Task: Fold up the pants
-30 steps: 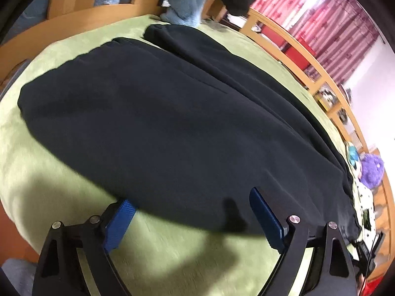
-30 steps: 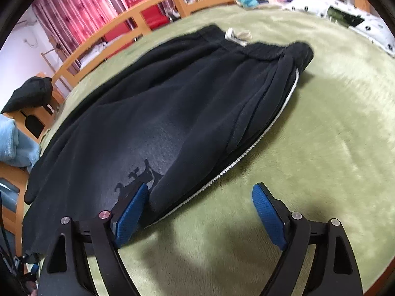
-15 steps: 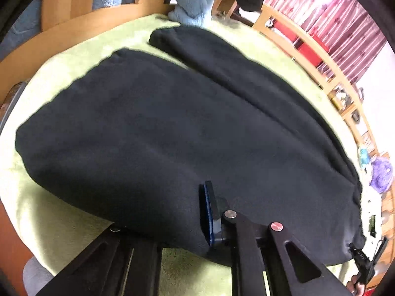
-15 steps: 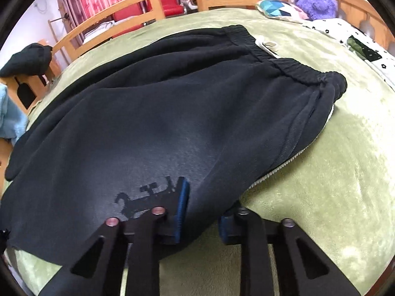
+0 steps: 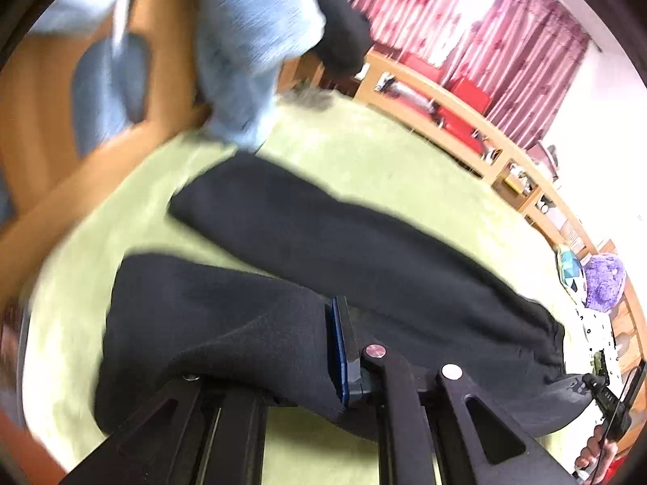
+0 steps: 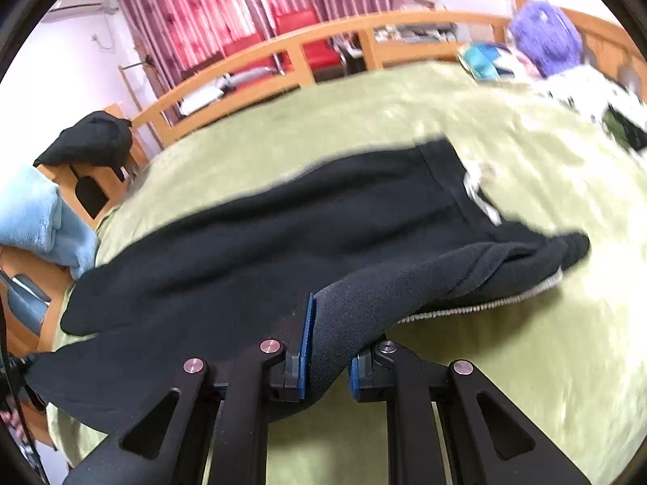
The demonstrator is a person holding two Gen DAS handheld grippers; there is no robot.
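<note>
Black pants (image 5: 364,250) lie lengthwise on a green blanket (image 5: 364,149). My left gripper (image 5: 319,347) is shut on the near edge of the leg end, and the pinched cloth hangs lifted off the blanket. Only its right blue pad (image 5: 337,347) shows; the cloth covers the other. In the right wrist view the pants (image 6: 283,234) stretch from the waistband (image 6: 465,186) leftward. My right gripper (image 6: 329,347) is shut on the near edge close to the waist, holding that fold raised. The far leg stays flat on the blanket (image 6: 525,343).
A wooden bed rail (image 6: 283,52) runs along the far side, with red curtains behind. Light blue cloth (image 5: 250,40) and a dark garment (image 5: 339,36) hang at the foot end. A purple plush toy (image 6: 546,36) and a spotted cloth (image 6: 586,97) lie by the waistband end.
Both grippers went from open around the near edge to shut on it. Both then rose, lifting the near side of the pants and uncovering more blanket beyond.
</note>
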